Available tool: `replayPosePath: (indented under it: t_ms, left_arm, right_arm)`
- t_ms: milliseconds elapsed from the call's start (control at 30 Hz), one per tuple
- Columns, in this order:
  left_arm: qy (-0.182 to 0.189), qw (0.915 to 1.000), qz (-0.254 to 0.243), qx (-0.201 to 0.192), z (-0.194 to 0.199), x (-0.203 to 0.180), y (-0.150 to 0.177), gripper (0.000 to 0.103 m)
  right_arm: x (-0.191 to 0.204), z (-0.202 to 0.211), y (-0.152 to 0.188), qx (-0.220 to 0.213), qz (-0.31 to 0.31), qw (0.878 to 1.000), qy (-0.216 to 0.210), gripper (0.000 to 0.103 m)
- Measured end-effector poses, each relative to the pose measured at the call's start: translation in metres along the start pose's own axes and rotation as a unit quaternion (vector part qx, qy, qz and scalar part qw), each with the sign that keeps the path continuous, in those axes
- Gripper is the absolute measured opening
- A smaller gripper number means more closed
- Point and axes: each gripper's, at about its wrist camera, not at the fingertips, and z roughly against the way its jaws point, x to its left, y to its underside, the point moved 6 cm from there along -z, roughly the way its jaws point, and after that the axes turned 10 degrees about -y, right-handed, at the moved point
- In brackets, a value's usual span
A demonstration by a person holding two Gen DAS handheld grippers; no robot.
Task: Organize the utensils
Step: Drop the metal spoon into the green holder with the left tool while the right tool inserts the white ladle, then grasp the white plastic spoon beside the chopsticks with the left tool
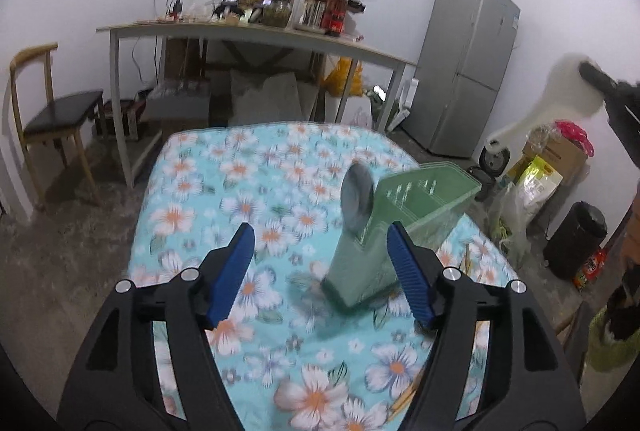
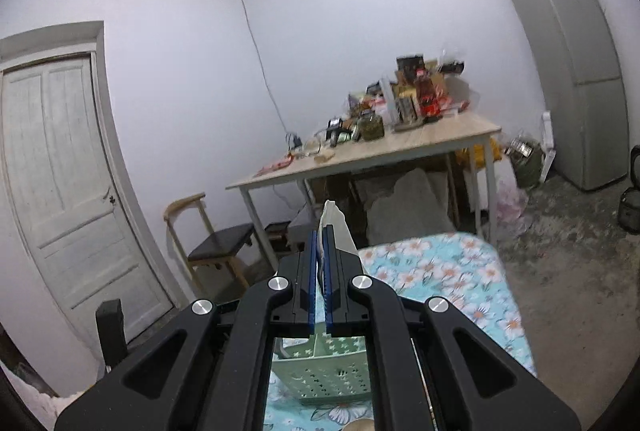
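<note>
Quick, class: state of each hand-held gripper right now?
Left hand-held gripper: open, holding nothing; green utensil holder stands between its fingers.
Right hand-held gripper: closed on a white utensil.

Plain home room, grey fridge (image 1: pixel 468 67), cluttered table (image 2: pixel 400 147), wooden chair (image 1: pixel 48 111), panelled door (image 2: pixel 68 175)

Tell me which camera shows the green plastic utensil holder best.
The left wrist view: the green plastic utensil holder shows whole on the floral tablecloth, a metal spoon standing inside. The right wrist view catches only part, below the shut right gripper.
</note>
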Motion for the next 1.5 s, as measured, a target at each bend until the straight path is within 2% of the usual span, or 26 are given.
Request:
replayPosePath:
  t_ms: [233, 467, 500, 533, 600, 733, 967, 1133, 1300, 1367, 1500]
  left_arm:
    - [0.009, 0.9991, 0.012, 0.04, -0.011, 0.008, 0.041, 0.066]
    - [0.015, 0.9982, 0.009, 0.057, -0.015, 0.002, 0.059, 0.066]
    - [0.016, 0.9982, 0.008, 0.057, -0.016, 0.001, 0.06, 0.066]
    - [0.016, 0.9982, 0.007, 0.058, -0.015, 0.0, 0.06, 0.066]
    - [0.018, 0.998, 0.006, 0.06, -0.018, -0.003, 0.062, 0.066]
    - [0.026, 0.9976, 0.006, 0.064, -0.02, -0.008, 0.065, 0.066]
    - [0.043, 0.9967, -0.006, 0.069, -0.026, -0.024, 0.069, 0.066]
    - [0.064, 0.9953, -0.011, 0.072, -0.029, -0.035, 0.072, 0.065]
    - [0.097, 0.991, -0.021, 0.09, -0.035, -0.052, 0.079, 0.052]
    - [0.106, 0.9892, -0.024, 0.097, -0.037, -0.059, 0.081, 0.043]
    - [0.141, 0.9823, -0.018, 0.122, -0.047, -0.075, 0.087, 0.033]
  right_arm:
    - [-0.021, -0.057, 0.024, 0.063, -0.009, 0.998, 0.021, 0.003]
    - [-0.029, -0.098, 0.055, 0.117, 0.021, 0.991, 0.06, 0.006]
    - [-0.029, -0.099, 0.057, 0.119, 0.021, 0.991, 0.059, 0.013]
    - [-0.029, -0.099, 0.058, 0.12, 0.02, 0.991, 0.059, 0.027]
    - [-0.029, -0.093, 0.057, 0.11, 0.015, 0.992, 0.058, 0.039]
    - [-0.029, -0.071, 0.055, 0.093, 0.01, 0.994, 0.061, 0.045]
    - [-0.037, -0.03, 0.075, 0.095, -0.03, 0.993, 0.063, 0.046]
    - [-0.045, -0.01, 0.11, 0.109, -0.071, 0.989, 0.071, 0.046]
    - [-0.051, -0.004, 0.148, 0.133, -0.109, 0.982, 0.076, 0.046]
    - [-0.052, -0.002, 0.162, 0.14, -0.122, 0.98, 0.075, 0.046]
    - [-0.053, 0.0, 0.178, 0.151, -0.134, 0.977, 0.073, 0.046]
